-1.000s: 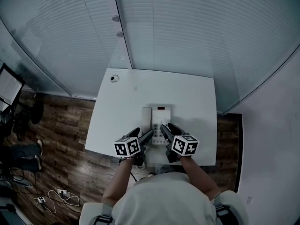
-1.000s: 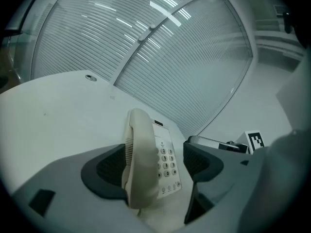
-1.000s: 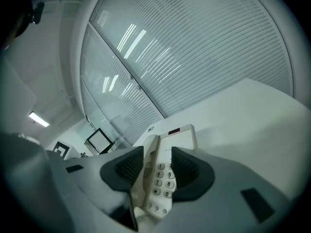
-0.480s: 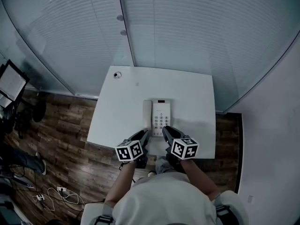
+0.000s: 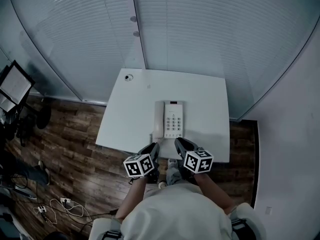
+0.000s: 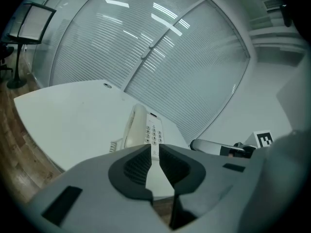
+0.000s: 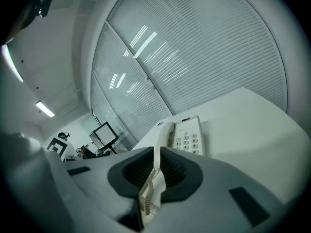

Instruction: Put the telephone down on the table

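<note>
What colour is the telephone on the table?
The telephone is white, like the table under it. It shows best in the head view.

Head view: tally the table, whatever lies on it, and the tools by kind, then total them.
Table: 1
Telephone: 1
Round fitting: 1
Tool: 2, left tool and right tool, its jaws just closing with nothing between
Total: 5
</note>
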Demonstrator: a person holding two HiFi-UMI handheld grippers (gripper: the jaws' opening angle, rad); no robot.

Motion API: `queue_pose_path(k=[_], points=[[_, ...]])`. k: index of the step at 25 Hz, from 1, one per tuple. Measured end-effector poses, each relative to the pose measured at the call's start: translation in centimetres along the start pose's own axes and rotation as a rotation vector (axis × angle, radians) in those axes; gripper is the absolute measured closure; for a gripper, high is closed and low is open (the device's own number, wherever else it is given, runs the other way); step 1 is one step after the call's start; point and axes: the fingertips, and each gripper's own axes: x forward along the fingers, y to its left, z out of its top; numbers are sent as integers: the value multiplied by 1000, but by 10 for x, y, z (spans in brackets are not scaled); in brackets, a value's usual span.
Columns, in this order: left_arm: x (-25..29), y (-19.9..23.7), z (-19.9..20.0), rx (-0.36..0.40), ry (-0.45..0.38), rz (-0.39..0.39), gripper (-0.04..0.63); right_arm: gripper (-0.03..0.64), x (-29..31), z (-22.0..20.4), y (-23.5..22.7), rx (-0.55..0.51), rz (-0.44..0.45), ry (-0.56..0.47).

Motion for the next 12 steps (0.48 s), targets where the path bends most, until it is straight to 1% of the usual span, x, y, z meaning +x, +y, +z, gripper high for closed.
queue_pose_path(k=[4, 7, 12], points=[[-18, -2, -13, 10, 7, -4, 531, 565, -15, -13, 12, -19, 0, 6], [-30, -3, -25, 13, 22, -5, 531, 565, -25, -25, 19, -6, -2, 10], [-50, -8, -39, 7, 21, -23, 531, 566, -43, -44, 30, 11, -7, 16]])
